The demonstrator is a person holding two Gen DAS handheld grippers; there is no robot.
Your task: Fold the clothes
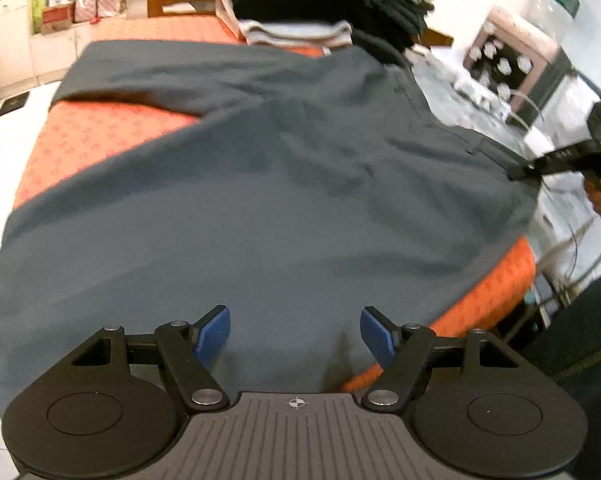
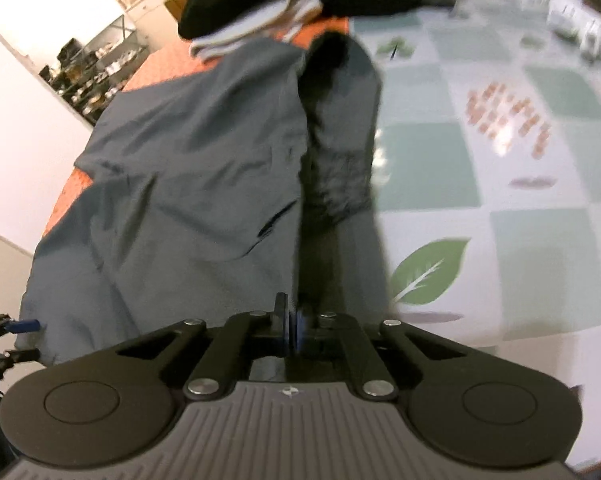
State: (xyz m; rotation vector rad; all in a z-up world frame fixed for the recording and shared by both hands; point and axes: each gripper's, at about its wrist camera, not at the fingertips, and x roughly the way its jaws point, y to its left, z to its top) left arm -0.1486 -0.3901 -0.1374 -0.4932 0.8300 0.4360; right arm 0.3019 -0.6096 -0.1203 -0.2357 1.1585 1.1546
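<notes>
- A large dark grey-blue cloth garment [image 1: 268, 184], trousers by the look of its seams and pocket slit, lies spread over an orange patterned padded surface [image 1: 100, 140].
- In the left wrist view its long axis runs from the near edge, under the camera, away toward the far left corner, where one leg folds across the orange cover.
- The garment's right edge hangs off the orange surface toward a white and pale green checked tablecloth with leaf prints [image 2: 500, 152].
- The left gripper [image 1: 294, 334] hovers just above the near part of the garment, its blue pads [image 1: 214, 334] well apart, with nothing between them.
- The right gripper [image 2: 291, 330] has its jaws pressed together on a fold of the garment's edge, which rises as a dark ridge straight ahead of the fingers.
- From the left wrist view, the right gripper [image 1: 530, 168] pinches the garment's right side, pulling the cloth taut there.
- A pile of black and pale striped clothes [image 1: 300, 20] sits at the far end of the orange surface, touching the garment's far edge.
- Both views are slightly blurred.
</notes>
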